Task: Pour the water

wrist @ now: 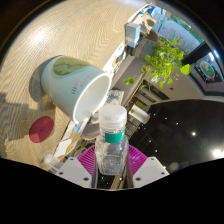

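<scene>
Now tipping my bottle toward the mug's mouth.

Furthest left on the wooden table [30,60] lies a round red coaster [41,129], and just right of it the pale green mug [72,83] rests on its side, its open mouth turned toward me. Between my 2 fingers stands the clear water bottle [112,148], its teal-banded white cap [113,120] apparently on and sitting just below the mug's rim; my gripper [113,166] is closed snugly on the bottle's body, pink pads pressing both sides. Right of the bottle spreads a glossy black surface [185,130], with a leafy green plant [165,60] beyond. By my judgement, pouring well needs the mug upright and the cap off first; then I'd tilt slowly, holding firm without squeezing.
</scene>
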